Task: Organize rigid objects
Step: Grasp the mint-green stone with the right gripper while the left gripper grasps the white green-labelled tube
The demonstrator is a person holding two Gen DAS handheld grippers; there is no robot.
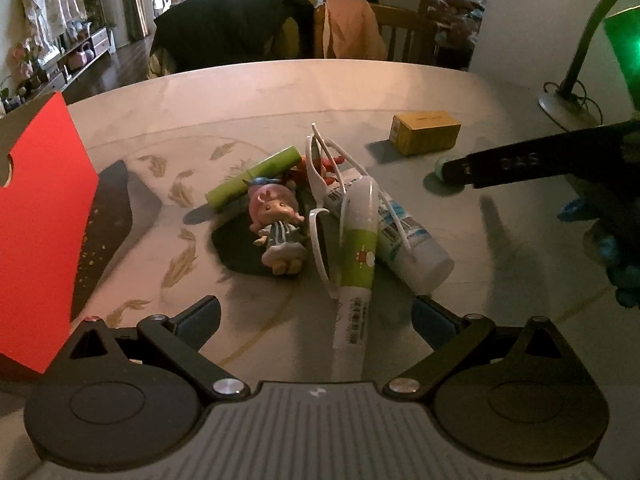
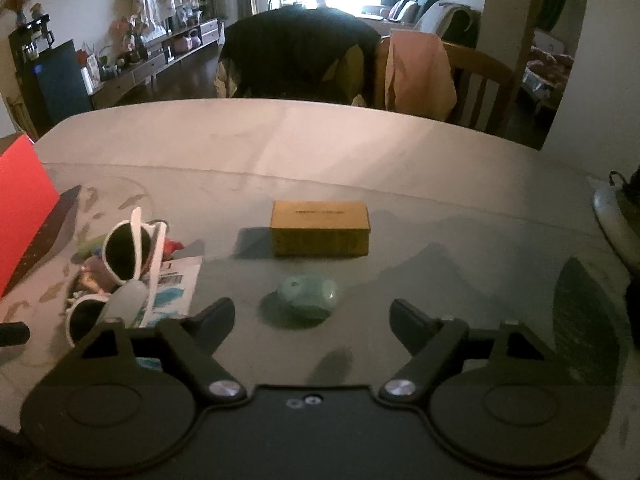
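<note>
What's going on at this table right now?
A person holds a gripper in each hand over a cluttered table. The right gripper, open and empty, hangs near a small green object in front of a yellow box. The left gripper, also open, faces a pile: doll, white sunglasses, tubes. Nothing is held yet.

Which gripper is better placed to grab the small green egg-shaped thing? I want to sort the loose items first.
Right. The right gripper is open with the green object just ahead between its fingers. The left gripper faces the pile with the sunglasses instead.
</note>
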